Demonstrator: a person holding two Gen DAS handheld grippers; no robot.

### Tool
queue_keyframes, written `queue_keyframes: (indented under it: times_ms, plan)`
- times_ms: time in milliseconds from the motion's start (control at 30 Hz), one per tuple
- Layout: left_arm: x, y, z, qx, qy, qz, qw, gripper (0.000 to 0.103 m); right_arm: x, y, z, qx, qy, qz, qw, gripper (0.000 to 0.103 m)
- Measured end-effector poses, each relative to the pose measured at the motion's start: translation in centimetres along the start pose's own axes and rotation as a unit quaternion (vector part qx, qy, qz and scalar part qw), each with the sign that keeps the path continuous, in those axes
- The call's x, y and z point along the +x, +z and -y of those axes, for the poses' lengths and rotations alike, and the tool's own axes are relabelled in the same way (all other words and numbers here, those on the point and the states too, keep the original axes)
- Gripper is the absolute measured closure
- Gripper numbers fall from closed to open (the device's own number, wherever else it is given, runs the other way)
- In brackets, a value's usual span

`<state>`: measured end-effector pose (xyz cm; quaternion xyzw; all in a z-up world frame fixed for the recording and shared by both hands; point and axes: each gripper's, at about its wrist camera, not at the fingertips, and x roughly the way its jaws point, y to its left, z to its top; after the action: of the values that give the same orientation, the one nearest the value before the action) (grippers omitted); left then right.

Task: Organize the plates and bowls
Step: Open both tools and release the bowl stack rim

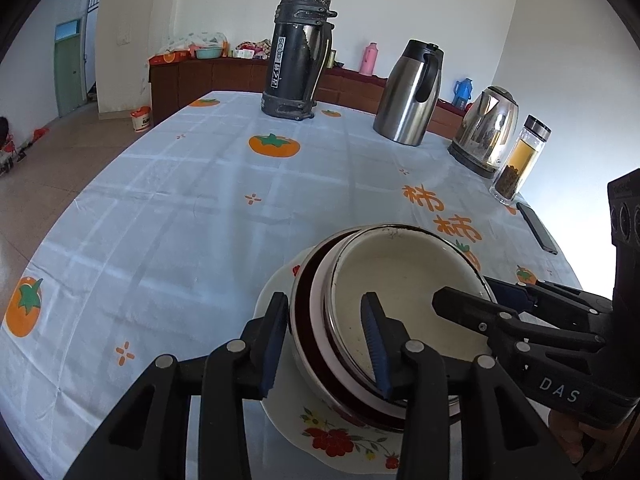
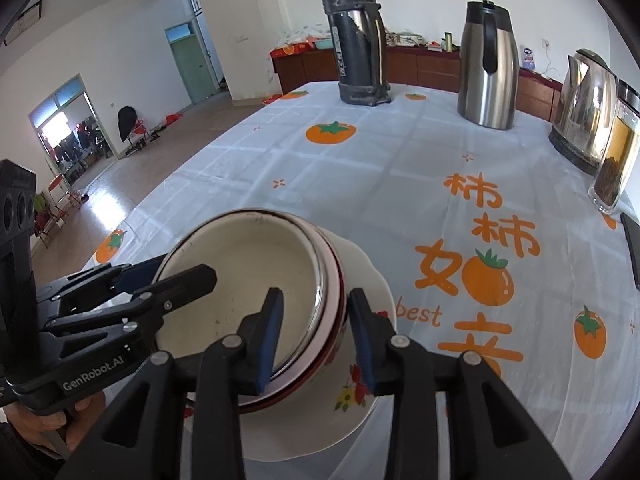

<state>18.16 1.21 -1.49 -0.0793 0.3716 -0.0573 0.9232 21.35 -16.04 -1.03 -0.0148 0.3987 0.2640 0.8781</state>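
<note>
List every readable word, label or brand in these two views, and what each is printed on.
"DAS": side of the right gripper.
"GenRobot.AI": body of the left gripper.
"best": tablecloth, beside large orange Chinese characters "柿柿".
"scud": label on the black thermos; the characters under it are too blurred.
White bucket: print too small to read.

Floral plate (image 1: pixel 340 440): near rim at 6 o'clock hidden behind the hand-held gripper; phone (image 2: pixel 632 252) cut off at 3 o'clock.
</note>
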Motion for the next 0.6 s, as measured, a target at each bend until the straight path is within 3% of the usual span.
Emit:
queue_keyframes:
  times_ms: [33, 133, 267, 467, 600]
  plan:
    - [-0.1, 0.0, 0.1, 0.003, 0.002, 0.003, 1.0, 0.061, -0.1, 0.0, 0.0, -0.001, 0.0, 0.005, 1.0, 0.065]
    - [-0.6, 0.2, 0.3, 0.009, 0.006, 0.021, 0.9997, 0.043, -0.6, 0.0, 0.1, -0.003, -0.008, 0.023, 1.0, 0.051]
    - [-1.7, 0.8, 0.5, 0.014, 0.006, 0.057, 0.9982, 0.035, -2.0, -0.1, 0.3, -0.005, -0.008, 0.067, 0.998, 0.045]
    - [-2.2, 1.8, 1.0, 0.031, 0.017, 0.098, 0.9945, 0.035, -4.6, 0.3, 0.3, -0.015, -0.027, 0.161, 0.986, 0.036]
    - [-1.8, 2.1, 1.4, 0.043, 0.034, 0.127, 0.9905, 0.035, -5.7, 0.0, -0.1, -0.03, -0.053, 0.223, 0.973, 0.03]
